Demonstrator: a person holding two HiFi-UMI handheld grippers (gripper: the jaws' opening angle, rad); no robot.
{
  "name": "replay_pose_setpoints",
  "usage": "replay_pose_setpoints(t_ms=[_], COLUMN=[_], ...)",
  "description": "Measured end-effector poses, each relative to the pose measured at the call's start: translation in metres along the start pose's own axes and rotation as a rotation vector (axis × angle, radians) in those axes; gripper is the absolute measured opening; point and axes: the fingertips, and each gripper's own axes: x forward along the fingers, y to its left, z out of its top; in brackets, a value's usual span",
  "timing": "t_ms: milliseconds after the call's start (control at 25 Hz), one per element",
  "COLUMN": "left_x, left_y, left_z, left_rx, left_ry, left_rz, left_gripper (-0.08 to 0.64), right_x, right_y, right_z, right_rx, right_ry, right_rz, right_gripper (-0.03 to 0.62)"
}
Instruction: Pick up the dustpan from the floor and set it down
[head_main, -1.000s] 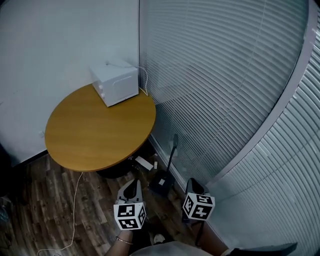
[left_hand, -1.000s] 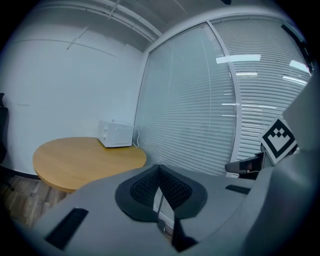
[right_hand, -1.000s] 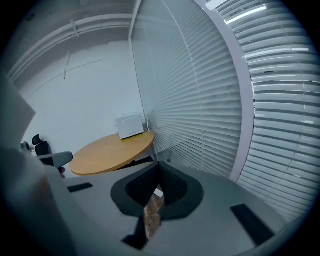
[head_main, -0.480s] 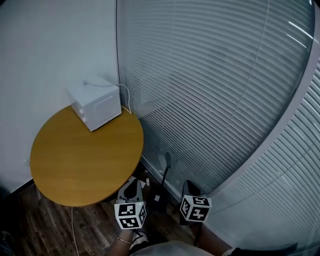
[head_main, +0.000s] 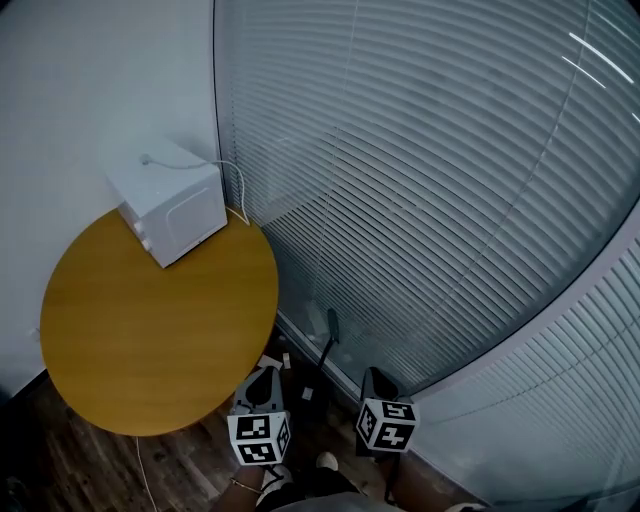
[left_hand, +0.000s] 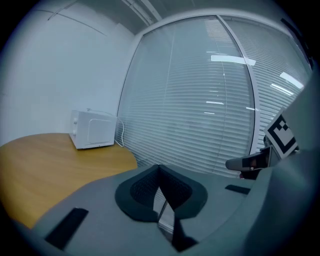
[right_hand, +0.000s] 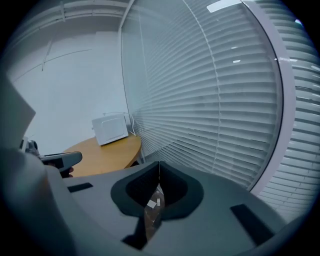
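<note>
round bench, blinds and a dustpan on the floor: my left claw (head_main: 262, 378) and my right claw (head_main: 375, 380) hang low over the dark wood floor (head_main: 80, 470), side by side and pointing towards the window blinds (head_main: 430, 200). both claws are closed, and i see nothing held between the jaws of either. each gripper view shows its two pads meeting at the tip, and a slit lower down shows only what lies behind.

the dustpan (head_main: 325, 350) stands on the floor at the floor's edge under the blinds, just off the right edge of the bench (head_main: 150, 320). its long dark handle is nearly upright, close against the slats, and the dark pan sits below it. it lies between my two claws and a little beyond them, apart from both.

on the bench, a white microwave oven (head_main: 170, 210) sits at the far edge, near the corner where the pale wall (head_main: 80, 100) meets the blinds. its white cord (head_main: 238, 180) loops off the bench's far edge towards the slats.
</note>
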Motion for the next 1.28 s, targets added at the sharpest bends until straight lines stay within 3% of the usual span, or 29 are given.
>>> replay_pose_setpoints(t_ms=[320,480,720,1280], left_x=[0.010,0.010,0.018,0.049], left_y=[-0.004,-0.013,-0.019,0.014], left_z=[-0.018,-0.039,-0.087,-0.219], left_rx=[-0.001,-0.019,-0.047,-0.072], left_ry=[0.028,0.022,0.057,0.137], left_rz=[-0.011,-0.053,-0.054,0.037], left_gripper=[0.015,0.015,0.015,0.015], right_x=[0.022,0.030,0.048,0.105], right_y=[0.001,-0.003,-0.017,-0.037], right_z=[-0.017,-0.032,-0.060,-0.184], right_rx=[-0.006,-0.018,-0.043,-0.009], right_ry=[0.048,0.063,0.088,0.195], right_rz=[0.026,0.036,0.049,0.033], right_gripper=[0.032,0.032,0.032,0.032])
